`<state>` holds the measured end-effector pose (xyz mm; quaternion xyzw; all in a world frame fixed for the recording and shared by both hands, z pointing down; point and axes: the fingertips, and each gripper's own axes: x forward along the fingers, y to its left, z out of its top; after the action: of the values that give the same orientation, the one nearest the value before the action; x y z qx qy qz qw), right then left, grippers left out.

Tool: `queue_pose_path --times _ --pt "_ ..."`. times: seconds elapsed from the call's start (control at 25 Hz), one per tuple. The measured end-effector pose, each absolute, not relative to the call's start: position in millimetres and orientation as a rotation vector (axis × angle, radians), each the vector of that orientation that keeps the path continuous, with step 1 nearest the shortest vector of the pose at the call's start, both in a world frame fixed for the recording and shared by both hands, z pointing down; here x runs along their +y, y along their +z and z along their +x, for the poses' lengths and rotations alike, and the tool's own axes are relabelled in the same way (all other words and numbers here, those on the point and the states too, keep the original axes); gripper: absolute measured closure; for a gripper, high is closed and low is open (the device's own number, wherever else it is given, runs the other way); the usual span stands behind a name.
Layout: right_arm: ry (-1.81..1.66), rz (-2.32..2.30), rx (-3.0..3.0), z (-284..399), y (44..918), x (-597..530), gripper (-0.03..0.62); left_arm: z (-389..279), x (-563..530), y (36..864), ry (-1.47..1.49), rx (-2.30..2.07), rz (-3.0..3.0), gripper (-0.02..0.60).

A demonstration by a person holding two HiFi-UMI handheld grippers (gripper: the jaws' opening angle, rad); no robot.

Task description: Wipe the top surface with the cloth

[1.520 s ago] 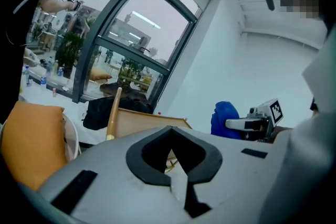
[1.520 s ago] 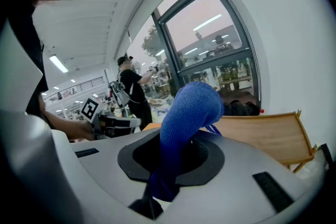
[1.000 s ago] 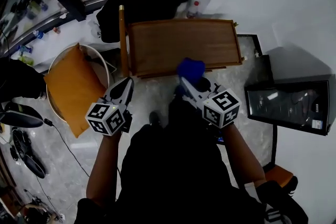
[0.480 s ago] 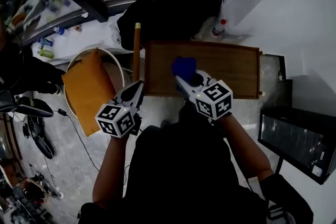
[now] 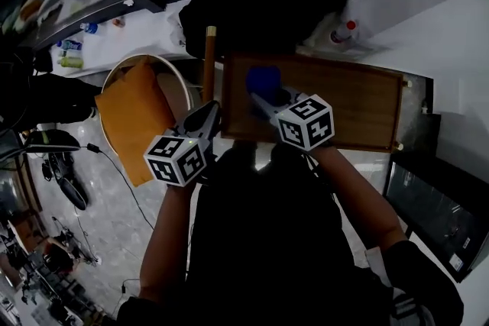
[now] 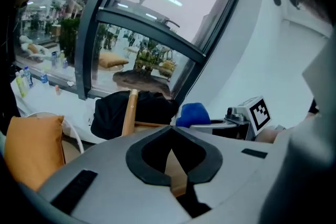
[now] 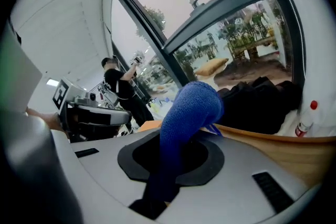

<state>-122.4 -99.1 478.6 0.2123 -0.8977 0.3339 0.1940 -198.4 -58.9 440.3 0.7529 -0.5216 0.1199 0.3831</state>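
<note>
A wooden table (image 5: 359, 99) with a raised rim stands ahead of me. My right gripper (image 5: 263, 99) is shut on a blue cloth (image 5: 263, 79) that bunches out past its tips over the table's left part. In the right gripper view the cloth (image 7: 186, 118) rises from between the jaws above the wood (image 7: 283, 152). My left gripper (image 5: 208, 118) hovers at the table's near left corner, shut and empty; its own view shows the tips meeting (image 6: 171, 131), with the blue cloth (image 6: 193, 113) to the right.
An orange cushion (image 5: 134, 114) lies on a round white seat to the left. A dark bag (image 5: 260, 0) sits behind the table, by an upright wooden post (image 5: 208, 61). A bottle (image 5: 344, 33) stands at the back right and a black glass-fronted box (image 5: 447, 217) at the right.
I have moved closer to the table. The right gripper and cloth went from off the near edge to over the tabletop's left part. The left gripper followed alongside.
</note>
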Motion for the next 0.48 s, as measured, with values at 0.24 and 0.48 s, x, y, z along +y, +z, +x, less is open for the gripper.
queue_pose_path --times 0.24,0.48 --pt "1.008 0.696 -2.432 -152.4 509.6 -114.0 0.536 -228.5 -74.5 463.9 0.356 -1.265 1.869 0.572" --pt "1.029 0.737 -2.354 -183.9 554.8 -131.0 0.536 -242.5 -86.6 478.5 0.442 -1.176 1.927 0.572"
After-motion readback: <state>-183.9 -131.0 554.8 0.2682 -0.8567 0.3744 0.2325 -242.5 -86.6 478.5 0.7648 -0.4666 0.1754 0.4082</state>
